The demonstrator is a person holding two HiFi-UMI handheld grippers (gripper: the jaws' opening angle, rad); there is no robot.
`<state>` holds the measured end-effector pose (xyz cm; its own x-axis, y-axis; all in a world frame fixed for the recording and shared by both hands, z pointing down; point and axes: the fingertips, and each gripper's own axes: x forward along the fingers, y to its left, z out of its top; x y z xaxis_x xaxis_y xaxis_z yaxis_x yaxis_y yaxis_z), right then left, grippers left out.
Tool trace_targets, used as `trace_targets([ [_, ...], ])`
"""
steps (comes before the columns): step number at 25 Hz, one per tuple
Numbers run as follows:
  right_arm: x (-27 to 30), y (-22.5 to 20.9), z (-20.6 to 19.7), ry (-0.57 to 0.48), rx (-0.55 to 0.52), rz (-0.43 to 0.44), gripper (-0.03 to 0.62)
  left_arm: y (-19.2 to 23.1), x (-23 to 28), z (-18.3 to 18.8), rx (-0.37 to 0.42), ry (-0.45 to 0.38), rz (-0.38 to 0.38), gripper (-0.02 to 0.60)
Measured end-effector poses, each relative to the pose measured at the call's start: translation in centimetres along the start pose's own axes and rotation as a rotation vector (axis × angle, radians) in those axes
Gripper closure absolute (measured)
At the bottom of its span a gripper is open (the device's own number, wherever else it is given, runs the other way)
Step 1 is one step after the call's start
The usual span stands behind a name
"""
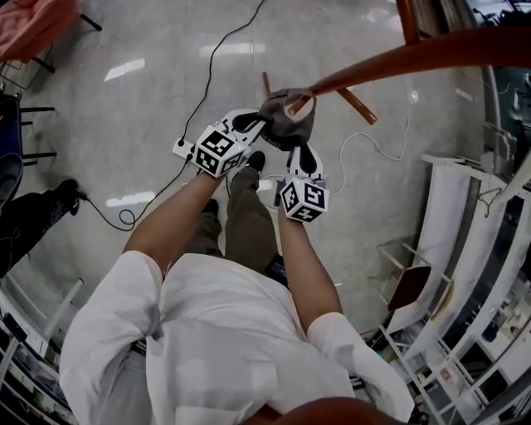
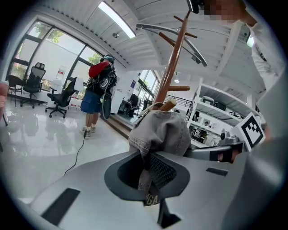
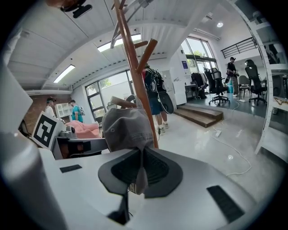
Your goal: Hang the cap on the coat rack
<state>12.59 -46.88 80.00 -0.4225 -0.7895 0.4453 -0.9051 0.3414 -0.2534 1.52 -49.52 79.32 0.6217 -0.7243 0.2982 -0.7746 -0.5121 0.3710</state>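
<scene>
The cap [image 1: 280, 123] was clamped by the left tongs [image 1: 258, 126] and the right tongs [image 1: 300, 151], and was held over a peg [image 1: 300, 105] of the rack [image 1: 415, 56].

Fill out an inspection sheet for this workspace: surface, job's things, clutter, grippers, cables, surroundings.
Surface: glossy pale floor.
Job's things: grey cap at a peg tip of the wooden coat rack, not yet released.
Clutter: pink cloth at the upper left edge.
Grippers: left gripper and right gripper both shut on the cap's edge.
Cables: black cable and white cable trail over the floor.
Surroundings: white shelving, office chairs, bystander with backpack.
</scene>
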Motion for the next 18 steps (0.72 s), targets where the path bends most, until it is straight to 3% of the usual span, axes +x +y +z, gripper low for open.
trace_targets([
  [9,3.0,-1.4,-1.8,0.055,0.001,-0.015,0.560,2.4,2.7,-1.9,0.012,0.035,0.019,0.551],
  [18,5.9,-2.3,-2.5,0.096,-0.010,-0.025,0.560,4.5,5.2,-1.6,0.026,0.059,0.028,0.551],
])
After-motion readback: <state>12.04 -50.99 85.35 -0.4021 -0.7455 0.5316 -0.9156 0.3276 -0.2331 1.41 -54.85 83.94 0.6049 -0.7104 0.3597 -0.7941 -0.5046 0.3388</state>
